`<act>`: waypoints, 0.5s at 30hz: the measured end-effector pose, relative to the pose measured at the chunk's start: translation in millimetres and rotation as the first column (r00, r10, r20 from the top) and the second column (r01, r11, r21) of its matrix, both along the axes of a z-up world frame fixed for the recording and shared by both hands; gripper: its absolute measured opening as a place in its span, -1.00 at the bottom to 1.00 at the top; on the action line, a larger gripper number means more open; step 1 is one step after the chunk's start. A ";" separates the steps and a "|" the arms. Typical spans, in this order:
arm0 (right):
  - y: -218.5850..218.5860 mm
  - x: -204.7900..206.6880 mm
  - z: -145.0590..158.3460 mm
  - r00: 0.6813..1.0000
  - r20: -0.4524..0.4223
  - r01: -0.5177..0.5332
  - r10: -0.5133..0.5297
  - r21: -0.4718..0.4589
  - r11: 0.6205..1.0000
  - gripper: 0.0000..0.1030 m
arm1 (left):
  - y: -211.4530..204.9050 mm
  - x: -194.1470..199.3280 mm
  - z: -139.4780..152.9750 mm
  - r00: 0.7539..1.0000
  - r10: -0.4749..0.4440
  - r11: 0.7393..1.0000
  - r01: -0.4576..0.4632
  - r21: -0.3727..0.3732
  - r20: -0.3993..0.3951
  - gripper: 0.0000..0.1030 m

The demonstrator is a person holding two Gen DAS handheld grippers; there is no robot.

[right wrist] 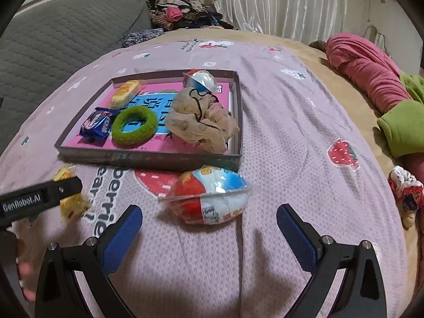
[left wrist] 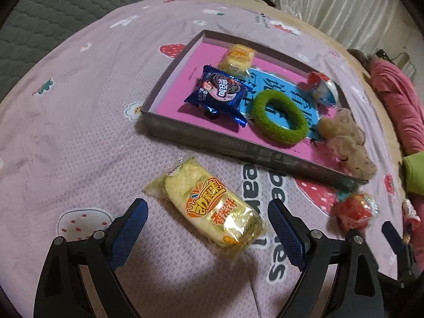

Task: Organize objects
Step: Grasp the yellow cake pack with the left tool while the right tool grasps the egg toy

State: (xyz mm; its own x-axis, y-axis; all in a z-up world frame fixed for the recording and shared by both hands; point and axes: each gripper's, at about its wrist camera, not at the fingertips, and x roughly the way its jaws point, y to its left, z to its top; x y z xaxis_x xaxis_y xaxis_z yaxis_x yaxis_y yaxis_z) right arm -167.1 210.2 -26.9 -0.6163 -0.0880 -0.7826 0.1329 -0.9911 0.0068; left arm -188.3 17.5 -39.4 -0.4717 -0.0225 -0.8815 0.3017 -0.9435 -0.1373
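Observation:
A yellow snack packet (left wrist: 212, 206) lies on the pink bedsheet between the fingers of my open left gripper (left wrist: 208, 221), not gripped. A red, white and blue egg-shaped packet (right wrist: 209, 196) lies just ahead of my open right gripper (right wrist: 209, 224); it also shows in the left wrist view (left wrist: 355, 209). Behind them a shallow box (right wrist: 148, 157) holds a small yellow snack (right wrist: 124, 92), a blue cookie packet (right wrist: 96, 126), a green ring (right wrist: 133, 126), a beige crumpled cloth (right wrist: 204, 122) and another egg packet (right wrist: 202, 79). The box also shows in the left wrist view (left wrist: 238, 145).
The left gripper's body (right wrist: 39, 198) shows at the left of the right wrist view over the yellow packet. A grey quilted pillow (right wrist: 53, 39) lies far left. Pink and green clothes (right wrist: 371, 74) lie along the bed's right edge. A small patterned cloth (right wrist: 405, 188) lies at the right.

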 end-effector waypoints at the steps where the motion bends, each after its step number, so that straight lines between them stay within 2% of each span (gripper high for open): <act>1: -0.2 -1.7 -0.7 1.000 -0.003 0.003 -0.003 -0.001 1.000 0.98 | 0.6 -0.9 -1.2 1.000 0.010 1.000 -0.010 -0.001 0.002 0.79; 11: -4.2 -26.0 -17.3 1.000 0.013 0.020 -0.020 0.006 1.000 0.97 | -0.3 -10.0 -16.5 0.998 0.043 0.999 -0.042 -0.018 0.035 0.79; 12: -4.2 -27.2 -18.7 1.000 0.014 0.019 -0.019 0.002 1.000 0.93 | -0.7 -9.9 -16.7 0.999 0.042 0.999 -0.042 -0.017 0.033 0.79; 14: -5.0 -29.1 -22.1 1.000 0.021 0.017 -0.017 0.003 1.000 0.67 | -2.7 -9.0 -16.4 0.999 0.043 0.999 -0.043 -0.007 0.029 0.79; 15: -5.3 -29.4 -22.8 1.000 0.023 0.015 -0.015 0.001 1.000 0.60 | -3.8 -8.8 -15.8 0.999 0.042 0.999 -0.042 -0.001 0.026 0.79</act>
